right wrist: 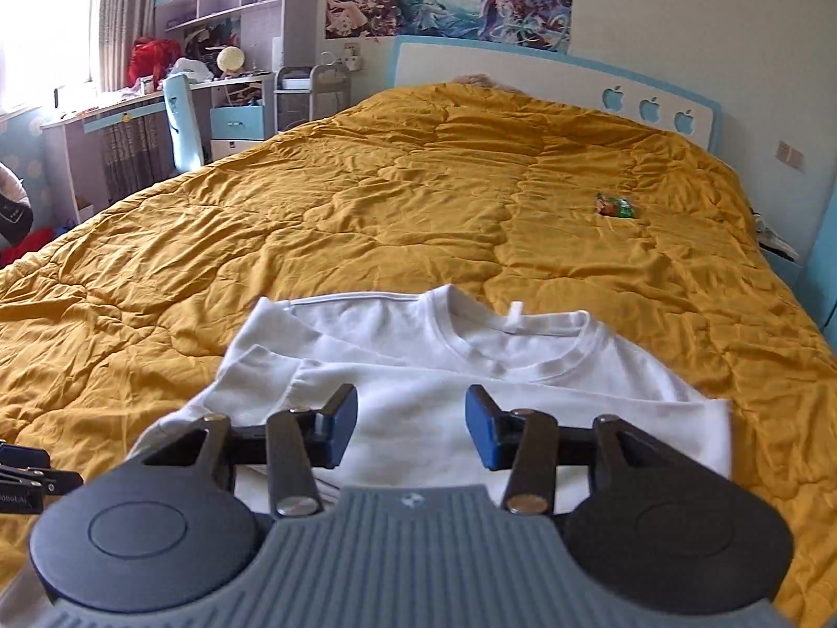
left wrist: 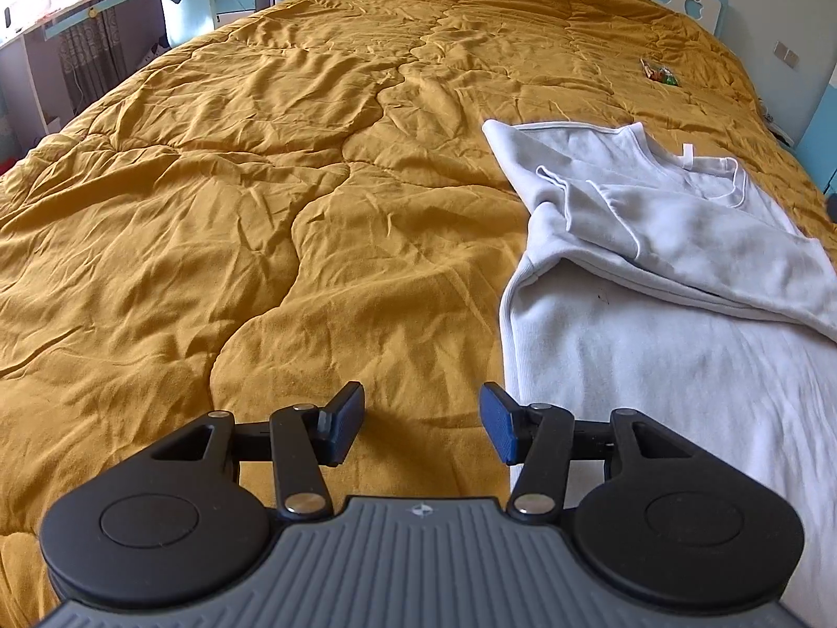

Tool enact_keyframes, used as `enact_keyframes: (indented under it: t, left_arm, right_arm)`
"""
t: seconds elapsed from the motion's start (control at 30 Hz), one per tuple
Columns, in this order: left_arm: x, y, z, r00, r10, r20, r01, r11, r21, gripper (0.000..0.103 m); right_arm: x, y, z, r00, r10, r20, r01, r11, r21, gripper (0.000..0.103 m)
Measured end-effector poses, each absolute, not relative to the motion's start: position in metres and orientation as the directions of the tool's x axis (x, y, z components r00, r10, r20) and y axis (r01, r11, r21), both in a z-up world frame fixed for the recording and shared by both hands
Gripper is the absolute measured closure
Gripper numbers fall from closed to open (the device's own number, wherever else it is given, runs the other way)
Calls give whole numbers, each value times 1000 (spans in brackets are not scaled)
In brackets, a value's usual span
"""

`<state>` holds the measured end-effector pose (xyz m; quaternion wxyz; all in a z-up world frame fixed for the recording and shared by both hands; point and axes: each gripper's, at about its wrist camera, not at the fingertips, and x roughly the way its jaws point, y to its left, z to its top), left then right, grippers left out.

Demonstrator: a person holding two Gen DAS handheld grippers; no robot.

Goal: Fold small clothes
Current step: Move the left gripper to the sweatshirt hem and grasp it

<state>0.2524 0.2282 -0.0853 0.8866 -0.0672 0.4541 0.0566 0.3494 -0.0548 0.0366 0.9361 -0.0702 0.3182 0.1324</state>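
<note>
- Broadly, a mustard-yellow quilted comforter (left wrist: 251,199) covers the whole bed and carries everything else; it is creased all over, with a long seam ridge running from its middle toward the headboard end.
- A white headboard (right wrist: 523,68) with a light blue border stands at the far end of the bed, and three apple-shaped cut-outs (right wrist: 648,107) sit near its right corner.
- A white sweatshirt (right wrist: 418,366) lies flat on the comforter near the bed's near edge, toward the right side, with its ribbed collar (right wrist: 523,361) pointing to the headboard. One sleeve is folded in across the chest, and a small white tag stands up at the back of the collar.
- The right gripper (right wrist: 411,426) hangs over the sweatshirt's chest below the collar. Its blue pads stand apart with only the flat cloth showing behind the gap, and nothing is pinched between them.
- The left gripper (left wrist: 422,429) is over bare comforter just beside the sweatshirt's left edge, near the bed's near edge. Its fingers are spread wide and empty, and the right fingertip (left wrist: 499,429) sits at the cloth's border; whether it touches the cloth I cannot tell.
- A small crumpled wrapper (right wrist: 614,205), green and orange, lies on the comforter well beyond the sweatshirt, toward the far right corner of the bed.
</note>
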Motion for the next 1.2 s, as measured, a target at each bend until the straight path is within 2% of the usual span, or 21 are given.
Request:
enact_keyframes:
  t: [0.3, 0.53, 0.87, 0.97, 1.07, 1.2]
  left_arm:
    - [245, 213, -91, 585, 119, -802, -148, 988, 39, 42]
    - [230, 215, -90, 592, 169, -788, -189, 980, 67, 42]
    - [149, 223, -67, 643, 62, -764, -157, 986, -52, 42]
    - [129, 224, -64, 613, -7, -790, -122, 987, -104, 42]
    - [117, 217, -61, 575, 9, -818, -117, 991, -71, 43]
    - [106, 217, -58, 537, -27, -843, -139, 983, -119, 47]
  right_arm:
    - [262, -165, 53, 777, 58, -627, -124, 990, -62, 62]
    - [210, -220, 47, 749, -17, -662, -28, 998, -58, 61]
    - [134, -274, 14, 647, 7, -762, 8, 1000, 15, 56]
    - [108, -295, 4, 620, 8, -785, 42, 998, 43, 56]
    - [88, -316, -3, 589, 23, -808, 88, 992, 93, 56]
    - [63, -338, -1, 614, 98, -783, 127, 967, 221, 56]
